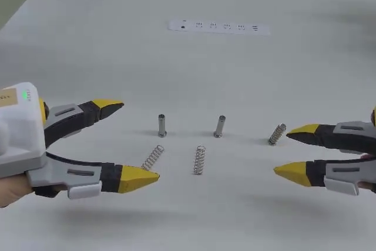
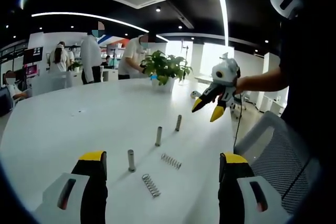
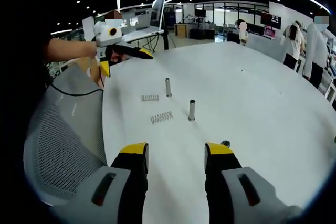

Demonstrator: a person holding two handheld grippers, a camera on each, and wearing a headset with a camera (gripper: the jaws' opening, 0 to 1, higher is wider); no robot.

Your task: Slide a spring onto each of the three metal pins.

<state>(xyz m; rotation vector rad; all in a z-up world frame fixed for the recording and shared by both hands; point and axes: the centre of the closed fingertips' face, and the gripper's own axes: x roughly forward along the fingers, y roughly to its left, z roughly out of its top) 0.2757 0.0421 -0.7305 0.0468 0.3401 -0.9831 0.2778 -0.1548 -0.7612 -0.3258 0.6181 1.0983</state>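
Note:
Two bare metal pins stand upright on the white table, the left pin (image 1: 161, 126) and the middle pin (image 1: 220, 126). Two loose springs lie in front of them, one (image 1: 153, 157) at the left and one (image 1: 199, 160) in the middle. A third spring (image 1: 277, 134) stands tilted at the right, seemingly around a pin, close to my right gripper's upper fingertip. My left gripper (image 1: 132, 140) is open just left of the left pin. My right gripper (image 1: 284, 151) is open at the right, holding nothing. The left gripper view shows the pins (image 2: 130, 160) (image 2: 158, 136) and the standing spring (image 2: 178, 123).
A white power strip (image 1: 218, 26) lies at the far side of the table. A grey mesh chair (image 3: 58, 140) sits by the table's near edge. A potted plant (image 2: 165, 66) and several people are far off at the table's other end.

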